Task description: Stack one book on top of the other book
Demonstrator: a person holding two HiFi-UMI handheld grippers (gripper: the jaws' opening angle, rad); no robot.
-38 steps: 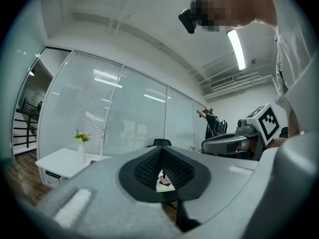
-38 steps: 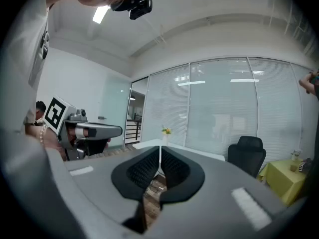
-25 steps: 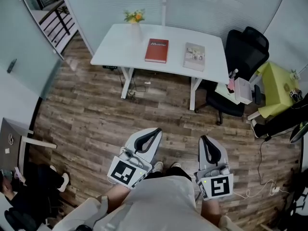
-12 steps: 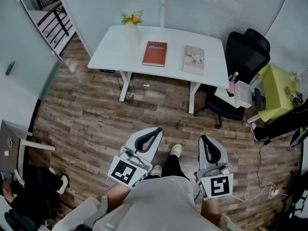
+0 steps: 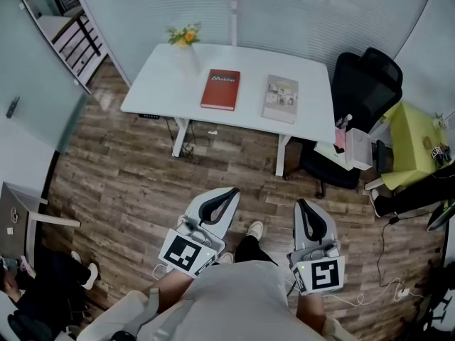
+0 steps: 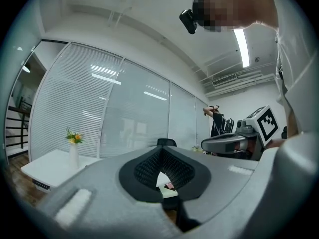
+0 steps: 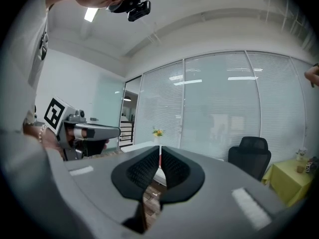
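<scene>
Change since the earlier frames: the white table (image 5: 160, 91) is now shown lower and nearer in the head view, so an approach on foot is judged to be under way. A shoe (image 5: 255, 229) is seen on the wood floor (image 5: 128, 183) ahead of the body, and both grippers are kept at the same spot in that view. Task items: red book (image 5: 220, 89), laid flat left of the table's centre; grey book (image 5: 281, 99), laid flat beside it on the right. The two are apart and nothing is stacked yet. Other items: vase of flowers (image 5: 183, 40) at the far left corner of the table; black office chair (image 5: 362, 77) at its right end. Step in hand, as judged: the walk-up, with no book yet reached. The table is best met squarely at its near edge in front of the books. The jaws are to be opened before contact, as a flat book can be taken only by an edge. The lifted book is to be carried level and its edges matched to the other before release, and the vase is to be avoided. Left gripper (image 5: 226, 195): held well short of the table, jaws pressed together, nothing between them. Right gripper (image 5: 301, 207): likewise closed and empty.
</scene>
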